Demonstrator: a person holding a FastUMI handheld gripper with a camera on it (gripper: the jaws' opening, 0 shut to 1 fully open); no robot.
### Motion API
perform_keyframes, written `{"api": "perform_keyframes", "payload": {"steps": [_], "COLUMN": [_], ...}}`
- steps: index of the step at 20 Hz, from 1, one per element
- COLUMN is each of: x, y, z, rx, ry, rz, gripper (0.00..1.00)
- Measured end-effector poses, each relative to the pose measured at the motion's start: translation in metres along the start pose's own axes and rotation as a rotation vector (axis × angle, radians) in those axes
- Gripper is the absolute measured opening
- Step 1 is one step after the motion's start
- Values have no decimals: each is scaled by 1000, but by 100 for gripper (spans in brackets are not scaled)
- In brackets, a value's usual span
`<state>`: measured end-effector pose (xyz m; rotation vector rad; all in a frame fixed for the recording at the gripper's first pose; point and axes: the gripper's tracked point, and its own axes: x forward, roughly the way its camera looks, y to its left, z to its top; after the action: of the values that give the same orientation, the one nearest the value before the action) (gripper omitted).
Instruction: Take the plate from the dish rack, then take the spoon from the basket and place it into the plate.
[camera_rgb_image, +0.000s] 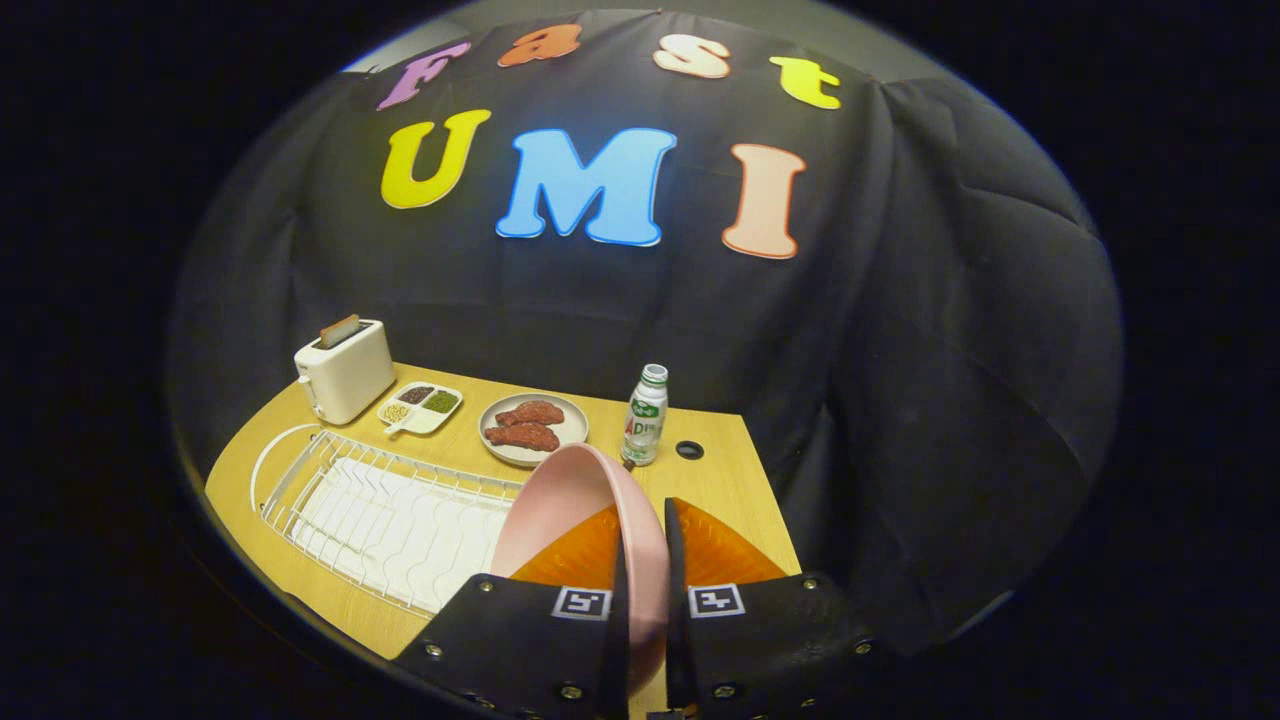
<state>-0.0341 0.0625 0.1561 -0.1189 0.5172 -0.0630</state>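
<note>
Gripping the pale pink round plate (575, 500) by its rim, the gripper (645, 560) has both fingers closed on the plate's edge, one on each face, and holds it upright on edge above the wooden table (720, 480), just beside the near end of the white wire dish rack (380, 510). Judged from this position, the plate is clear of the rack and has yet to be set down flat. Risk one: the hold covers only a narrow strip of rim, so a quick tilt could let the plate pivot or slip between the fingers. Risk two: lowering it forward could strike the grey plate of reddish meat pieces (533, 428) or tip the small white bottle with a green label (645, 415) (both stand just beyond the fingers). A white toaster (345, 370) and a white divided dish (420, 407) stand further back. No basket or spoon can be made out.
</note>
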Motion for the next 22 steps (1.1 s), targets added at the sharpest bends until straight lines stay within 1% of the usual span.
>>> {"api": "perform_keyframes", "payload": {"steps": [2,5,9,13,17,22], "x": [-14,-24,-37,-45,-46,-38], "y": [-20,-32,-20,13,42,84], "z": [-24,-67,-132,-191,-218,-235], "rx": [39,91,173,273,339,464], "ry": [10,51,123,184,179,178], "rz": [-37,-73,-63,-17,38,154], "gripper": [14,14,14,14,14,14]}}
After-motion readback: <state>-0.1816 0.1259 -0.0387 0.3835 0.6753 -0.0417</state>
